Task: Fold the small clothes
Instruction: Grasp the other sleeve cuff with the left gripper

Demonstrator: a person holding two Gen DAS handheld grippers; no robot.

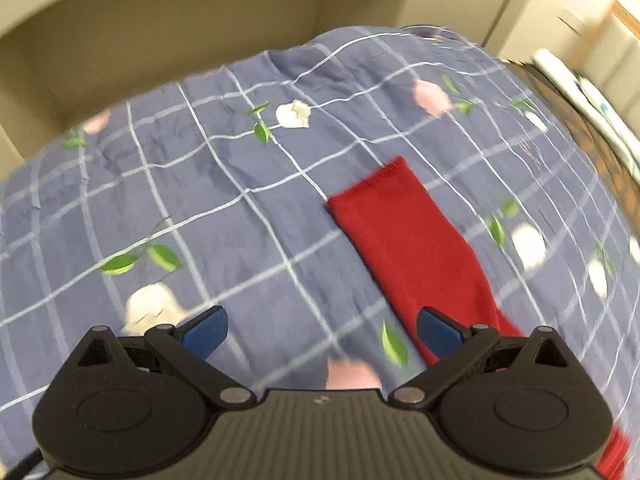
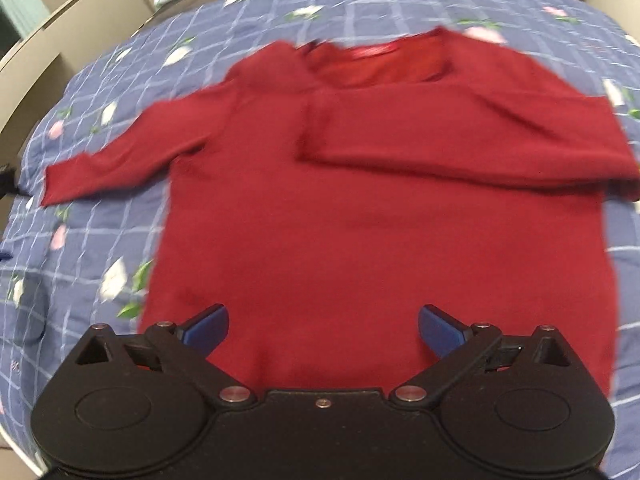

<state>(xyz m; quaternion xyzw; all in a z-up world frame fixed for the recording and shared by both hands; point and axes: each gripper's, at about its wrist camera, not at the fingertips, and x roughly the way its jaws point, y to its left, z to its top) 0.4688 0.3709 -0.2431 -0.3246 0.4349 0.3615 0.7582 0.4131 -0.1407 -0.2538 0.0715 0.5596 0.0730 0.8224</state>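
Note:
A small red long-sleeved sweater [image 2: 360, 220] lies flat on the bed, neck away from the right wrist camera. One sleeve [image 2: 460, 136] is folded across the chest; the other sleeve [image 2: 116, 160] stretches out to the left. My right gripper [image 2: 323, 330] hovers open over the hem, nothing between its blue fingers [image 2: 208, 330]. In the left wrist view the outstretched red sleeve [image 1: 404, 248] runs from its cuff down to my open left gripper [image 1: 322, 330], whose right finger [image 1: 438, 330] is over the sleeve. Both views are blurred.
The blue checked bedspread with flowers and leaves [image 1: 200, 200] covers the bed. A beige headboard or wall [image 1: 160, 20] rises behind it. Bedding and a dark patterned cloth [image 1: 580, 120] lie at the right edge. Beige furniture [image 2: 36, 60] stands to the left in the right wrist view.

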